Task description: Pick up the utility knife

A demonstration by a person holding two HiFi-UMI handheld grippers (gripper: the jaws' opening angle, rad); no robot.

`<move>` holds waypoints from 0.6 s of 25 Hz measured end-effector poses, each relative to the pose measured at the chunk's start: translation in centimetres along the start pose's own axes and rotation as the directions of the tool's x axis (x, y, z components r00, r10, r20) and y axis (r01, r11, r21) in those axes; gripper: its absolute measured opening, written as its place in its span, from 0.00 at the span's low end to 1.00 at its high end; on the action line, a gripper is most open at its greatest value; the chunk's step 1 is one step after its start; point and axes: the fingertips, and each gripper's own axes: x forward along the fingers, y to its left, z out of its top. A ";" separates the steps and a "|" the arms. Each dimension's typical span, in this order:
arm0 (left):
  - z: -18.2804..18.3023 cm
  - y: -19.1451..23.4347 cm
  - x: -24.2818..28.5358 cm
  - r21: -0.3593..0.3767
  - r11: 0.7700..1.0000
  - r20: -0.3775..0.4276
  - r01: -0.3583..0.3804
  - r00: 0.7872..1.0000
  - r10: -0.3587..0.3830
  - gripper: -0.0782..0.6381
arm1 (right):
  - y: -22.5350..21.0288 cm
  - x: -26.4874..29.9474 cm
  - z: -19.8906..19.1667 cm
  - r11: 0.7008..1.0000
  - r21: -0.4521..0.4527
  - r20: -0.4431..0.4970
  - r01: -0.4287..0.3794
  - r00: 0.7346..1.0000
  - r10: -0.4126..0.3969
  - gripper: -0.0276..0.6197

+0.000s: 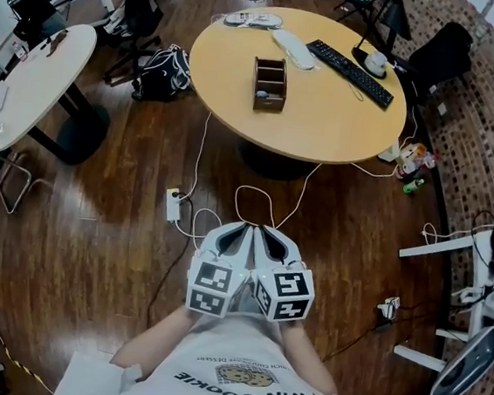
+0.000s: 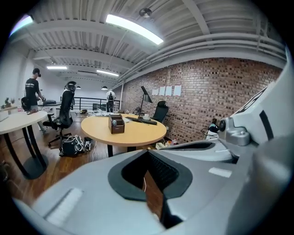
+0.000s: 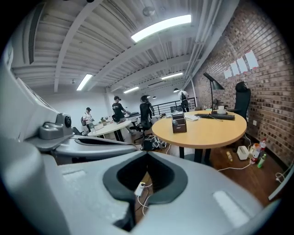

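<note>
My left gripper [image 1: 242,228] and right gripper [image 1: 266,230] are held side by side over the wooden floor, short of the round wooden table [image 1: 325,122]. Both point toward the table, and each has its jaws together with nothing between them. A small brown wooden organiser box [image 1: 269,84] stands near the table's middle, with a small bluish item inside. I cannot make out a utility knife at this distance. The left gripper view shows the left gripper [image 2: 148,152] below the box [image 2: 116,124]. In the right gripper view the right gripper [image 3: 147,153] sits below the box [image 3: 178,123].
A black keyboard [image 1: 350,71], a cup and white items lie on the table's far side. On the floor are a white power strip [image 1: 173,205] with cables, a black backpack [image 1: 162,74] and bottles [image 1: 413,157]. A white oval table [image 1: 40,83] stands at left, white frames [image 1: 452,249] at right.
</note>
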 end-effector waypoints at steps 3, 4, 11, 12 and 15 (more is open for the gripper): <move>1.9 -0.3 2.9 0.000 1.000 0.005 -0.021 1.000 0.021 0.12 | -3.1 1.2 2.1 1.000 -0.007 0.008 -0.018 1.000 0.019 0.05; 2.5 -0.5 3.8 -0.001 1.000 0.004 -0.028 1.000 0.028 0.12 | -4.0 1.6 2.7 1.000 -0.010 0.013 -0.026 1.000 0.026 0.05; 5.9 -0.7 9.4 0.019 0.995 0.013 -0.097 0.995 0.097 0.12 | -9.3 3.8 5.8 0.996 -0.024 0.028 -0.081 0.996 0.082 0.05; 6.3 -0.5 10.0 0.021 0.994 0.014 -0.110 0.994 0.110 0.12 | -9.8 4.0 6.2 0.996 -0.029 0.031 -0.090 0.995 0.091 0.05; 7.5 -0.4 11.6 0.029 0.990 0.020 -0.141 0.990 0.141 0.12 | -11.1 4.6 7.3 0.992 -0.045 0.039 -0.116 0.992 0.118 0.05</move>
